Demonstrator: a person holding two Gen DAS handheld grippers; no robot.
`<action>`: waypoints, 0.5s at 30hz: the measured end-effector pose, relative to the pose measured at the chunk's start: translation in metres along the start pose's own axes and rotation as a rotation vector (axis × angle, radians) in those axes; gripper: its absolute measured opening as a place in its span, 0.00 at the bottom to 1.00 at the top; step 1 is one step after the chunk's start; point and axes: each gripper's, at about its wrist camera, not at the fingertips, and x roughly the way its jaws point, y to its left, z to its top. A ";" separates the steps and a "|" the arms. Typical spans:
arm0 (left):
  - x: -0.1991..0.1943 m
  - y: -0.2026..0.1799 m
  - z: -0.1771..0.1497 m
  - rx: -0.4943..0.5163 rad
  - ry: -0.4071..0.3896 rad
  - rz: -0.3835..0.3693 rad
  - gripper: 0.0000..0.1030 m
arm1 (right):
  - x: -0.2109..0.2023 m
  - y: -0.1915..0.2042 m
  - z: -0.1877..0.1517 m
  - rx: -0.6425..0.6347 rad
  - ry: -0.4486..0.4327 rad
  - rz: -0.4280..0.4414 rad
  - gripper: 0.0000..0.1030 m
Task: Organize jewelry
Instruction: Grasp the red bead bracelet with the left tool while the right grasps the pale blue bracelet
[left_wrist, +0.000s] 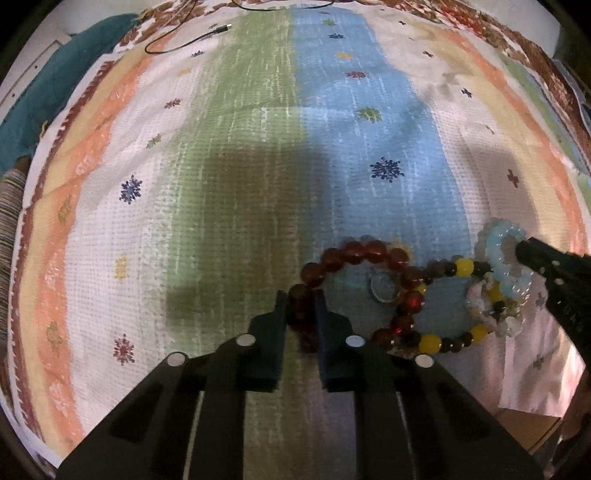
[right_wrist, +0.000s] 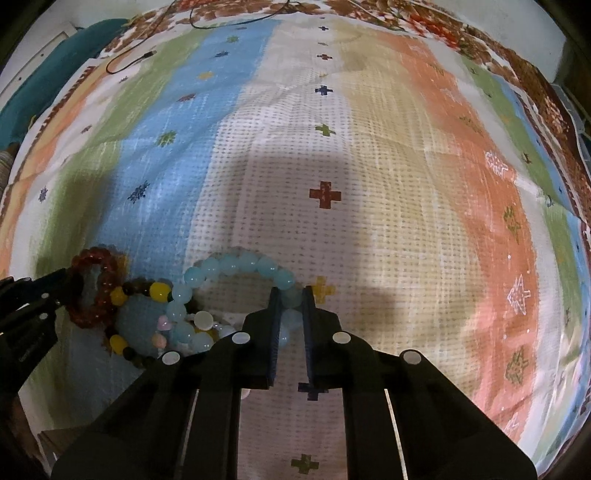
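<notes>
Now the left gripper (left_wrist: 301, 306) clamps the red bracelet (left_wrist: 354, 254), the right gripper (right_wrist: 290, 299) the blue bracelet (right_wrist: 236, 264).

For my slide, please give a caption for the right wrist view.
Right gripper shut on the light blue bead bracelet, on a striped cloth.

Striped woven bedspread (left_wrist: 258, 155) w/ green, blue, white, orange bands. On it: red bead bracelet (left_wrist: 354, 251), yellow-and-dark bracelet (left_wrist: 463, 267), pale blue bracelet (right_wrist: 236, 264), all bunched touching. Black cable (left_wrist: 184, 38) far edge.
</notes>
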 end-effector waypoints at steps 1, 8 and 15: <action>0.000 -0.001 0.000 0.001 -0.001 0.001 0.13 | -0.001 -0.001 0.000 0.004 -0.001 -0.002 0.12; -0.014 -0.002 -0.007 0.012 -0.021 0.021 0.13 | -0.006 -0.003 -0.002 0.005 -0.009 -0.016 0.12; -0.036 -0.011 -0.018 0.008 -0.046 0.021 0.13 | -0.018 -0.001 -0.006 0.004 -0.027 -0.019 0.12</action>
